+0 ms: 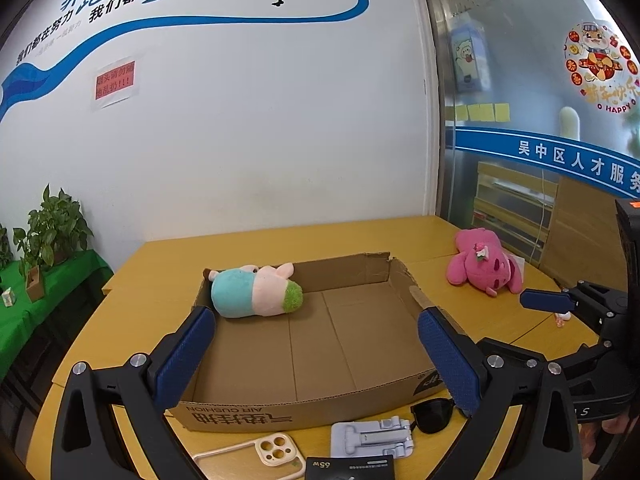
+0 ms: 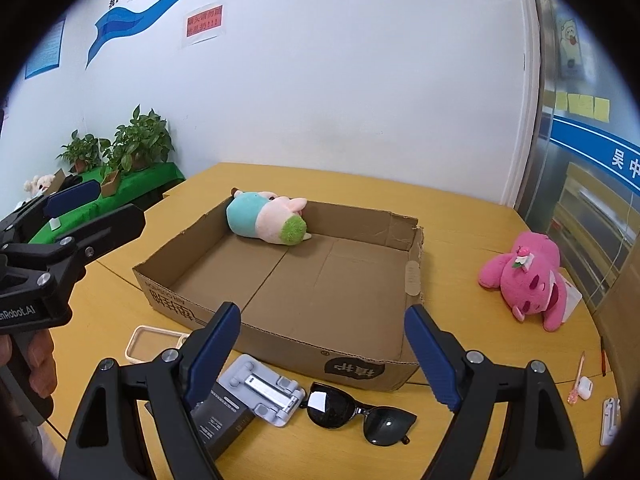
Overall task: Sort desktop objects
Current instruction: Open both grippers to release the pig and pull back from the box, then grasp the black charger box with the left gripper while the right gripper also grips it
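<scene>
In the right wrist view, the left gripper (image 2: pixel 94 210) enters at the left edge of the frame, its jaws spread and holding nothing, raised over the table's left side. Lower left of centre lie a cream phone case (image 2: pixel 154 342), a dark charger box (image 2: pixel 224 424) and a grey stand (image 2: pixel 266 390), all just before the near wall of the cardboard box (image 2: pixel 280 336). One plush (image 2: pixel 266 220) rests inside the box at its far left corner. The sunglasses (image 2: pixel 358 408) lie at lower centre, directly between the blue pads of the right gripper (image 2: pixel 322 354), whose jaws stand wide apart and empty; the frame's long axis runs left to right, roughly across the line of the fingers. The right gripper is judged the nearer of the two to the sunglasses. Toward the right of the frame a pink plush (image 2: pixel 528 284) lies on the table (image 2: pixel 480 328), well apart from the box, with an earbud case (image 2: pixel 586 387) and a pink pen (image 2: pixel 576 380) at the lower right edge. The surface is a yellow wood-grain table; behind it are a white wall, potted plants (image 2: pixel 132 144) at middle left, and a glass partition at right.
</scene>
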{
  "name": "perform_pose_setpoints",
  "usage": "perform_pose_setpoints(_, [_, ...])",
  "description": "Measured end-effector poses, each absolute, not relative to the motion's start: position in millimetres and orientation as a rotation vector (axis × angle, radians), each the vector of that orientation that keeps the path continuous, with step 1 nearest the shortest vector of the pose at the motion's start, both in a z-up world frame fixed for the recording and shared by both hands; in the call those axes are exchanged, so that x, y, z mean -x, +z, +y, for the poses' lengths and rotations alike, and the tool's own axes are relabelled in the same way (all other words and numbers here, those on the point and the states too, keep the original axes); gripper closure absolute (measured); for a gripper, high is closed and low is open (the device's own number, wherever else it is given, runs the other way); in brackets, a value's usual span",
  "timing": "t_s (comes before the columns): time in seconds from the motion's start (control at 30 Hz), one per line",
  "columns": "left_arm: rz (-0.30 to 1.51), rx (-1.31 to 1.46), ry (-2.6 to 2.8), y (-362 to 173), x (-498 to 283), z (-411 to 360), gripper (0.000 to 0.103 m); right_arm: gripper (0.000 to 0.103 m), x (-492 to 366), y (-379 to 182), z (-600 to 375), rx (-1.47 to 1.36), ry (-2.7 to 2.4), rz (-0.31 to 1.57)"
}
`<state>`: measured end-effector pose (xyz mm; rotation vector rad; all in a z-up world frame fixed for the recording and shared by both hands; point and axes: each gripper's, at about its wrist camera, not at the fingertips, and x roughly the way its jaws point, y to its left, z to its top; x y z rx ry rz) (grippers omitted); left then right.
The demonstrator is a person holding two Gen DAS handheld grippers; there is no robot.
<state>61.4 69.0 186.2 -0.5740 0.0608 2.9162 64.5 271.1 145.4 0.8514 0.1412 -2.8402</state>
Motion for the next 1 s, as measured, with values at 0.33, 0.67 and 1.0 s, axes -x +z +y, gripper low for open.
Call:
perform_pose_setpoints(0.33, [-0.040, 0.647, 2.842, 164.5, -81.5, 42.2, 0.000, 0.019, -77.2, 145.0, 245.1, -0.884, -2.844, 0.208])
perform_pose_setpoints(0.67, [-0.163, 0.791, 2.750, 129.2, -95.4, 10.7, 0.000, 0.019, -86.1, 118.4, 207.8, -1.009, -2.816, 0.220])
perform_pose_setpoints(1.0, [-0.249, 1.004, 2.624, 76.3, -71.2, -4.8, 0.000, 0.019, -93.3, 74.1, 219.2, -1.098, -2.690, 0.194])
